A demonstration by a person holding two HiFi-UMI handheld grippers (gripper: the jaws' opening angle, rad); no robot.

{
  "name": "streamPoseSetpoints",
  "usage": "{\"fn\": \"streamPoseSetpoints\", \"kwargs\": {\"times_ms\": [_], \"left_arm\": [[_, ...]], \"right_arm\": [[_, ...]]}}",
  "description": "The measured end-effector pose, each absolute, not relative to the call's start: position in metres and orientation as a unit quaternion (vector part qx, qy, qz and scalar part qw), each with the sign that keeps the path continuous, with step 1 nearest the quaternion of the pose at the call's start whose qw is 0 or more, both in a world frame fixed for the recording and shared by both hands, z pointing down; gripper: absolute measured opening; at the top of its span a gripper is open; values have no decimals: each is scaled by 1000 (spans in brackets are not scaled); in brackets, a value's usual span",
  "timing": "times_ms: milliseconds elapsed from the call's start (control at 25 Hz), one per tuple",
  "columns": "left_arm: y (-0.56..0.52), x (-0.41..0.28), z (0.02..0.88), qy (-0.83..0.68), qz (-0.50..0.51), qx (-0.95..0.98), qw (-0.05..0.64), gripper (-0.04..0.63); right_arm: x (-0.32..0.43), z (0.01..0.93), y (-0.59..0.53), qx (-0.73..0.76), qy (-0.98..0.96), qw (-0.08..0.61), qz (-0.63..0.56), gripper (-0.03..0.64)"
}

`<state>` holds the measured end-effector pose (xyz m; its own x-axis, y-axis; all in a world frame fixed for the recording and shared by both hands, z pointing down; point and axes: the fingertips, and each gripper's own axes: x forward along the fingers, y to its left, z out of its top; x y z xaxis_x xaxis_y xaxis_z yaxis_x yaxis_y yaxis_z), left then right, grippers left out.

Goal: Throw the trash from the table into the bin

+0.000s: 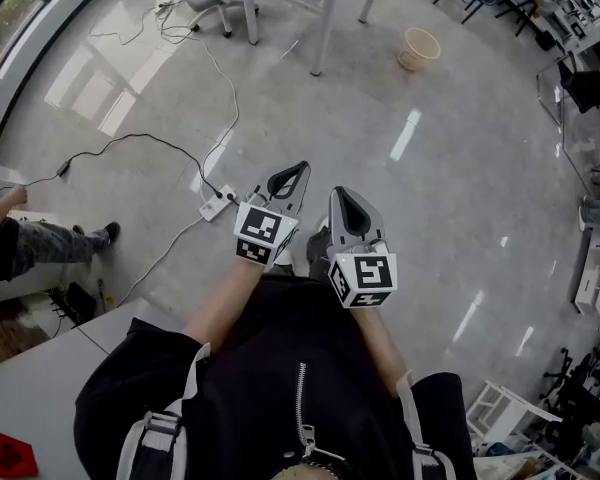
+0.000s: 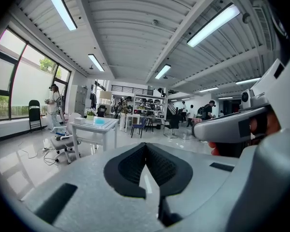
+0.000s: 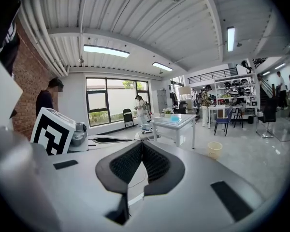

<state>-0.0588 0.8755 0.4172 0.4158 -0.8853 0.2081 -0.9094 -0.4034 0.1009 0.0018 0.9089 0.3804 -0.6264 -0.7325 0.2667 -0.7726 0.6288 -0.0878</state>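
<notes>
Beige round plastic bin stood on the glossy pale grey floor at the upper right of the head view, near the white table. Left gripper and right gripper hung side by side at frame centre, well apart from it, both pairs of jaws closed on nothing. White power strip lay left of them. Long ceiling strip lights lit the open workshop.
</notes>
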Motion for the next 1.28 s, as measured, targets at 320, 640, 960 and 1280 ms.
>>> {"fn": "streamPoseSetpoints", "kwargs": {"times_ms": [320,640,960,1280], "left_arm": [[845,-54,419,-538,70,834,103,5],[792,-37,420,-545,80,827,109,5],[730,-6,416,-558,84,816,122,5],[683,27,413,-570,89,808,121,5]], "right_arm": [[5,382,876,415,-898,100,108,9],[23,383,820,403,-902,102,114,9],[51,379,756,376,-912,114,121,9],[87,379,705,355,-920,110,123,9]]}}
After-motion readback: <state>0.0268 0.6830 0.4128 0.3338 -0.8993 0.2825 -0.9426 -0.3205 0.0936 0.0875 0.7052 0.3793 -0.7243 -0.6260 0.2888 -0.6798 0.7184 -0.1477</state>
